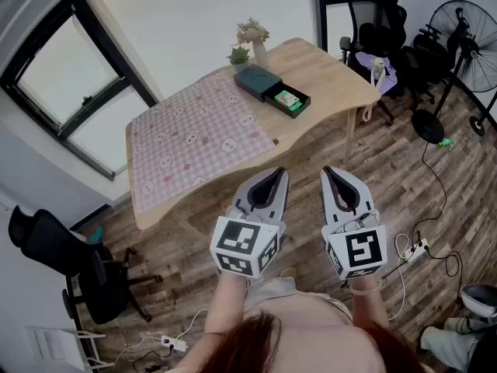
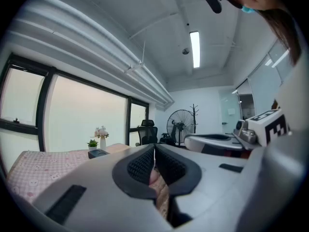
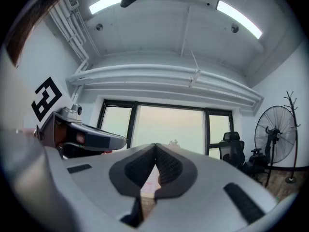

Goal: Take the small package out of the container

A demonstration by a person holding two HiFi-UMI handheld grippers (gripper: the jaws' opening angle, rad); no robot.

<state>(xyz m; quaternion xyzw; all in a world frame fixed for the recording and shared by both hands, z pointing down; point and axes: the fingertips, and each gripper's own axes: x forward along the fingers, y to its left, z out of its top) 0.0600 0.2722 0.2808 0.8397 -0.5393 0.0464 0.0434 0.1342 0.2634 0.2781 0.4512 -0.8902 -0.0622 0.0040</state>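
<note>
The left gripper (image 1: 278, 175) and right gripper (image 1: 331, 174) are held side by side over the floor (image 1: 388, 169), well short of the tabletop (image 1: 326, 64). The fingers of both grippers are pressed together with nothing between them. The container (image 1: 256, 80), a dark box, stands on the tabletop near a vase (image 1: 258, 51). The green package (image 1: 286, 99) lies in the container's open drawer (image 1: 305, 102). Its print is too small to read.

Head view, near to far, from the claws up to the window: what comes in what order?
left claw and right claw side by side → checked tablecloth → small green package → dark container → potted plant beside flower vase
</note>
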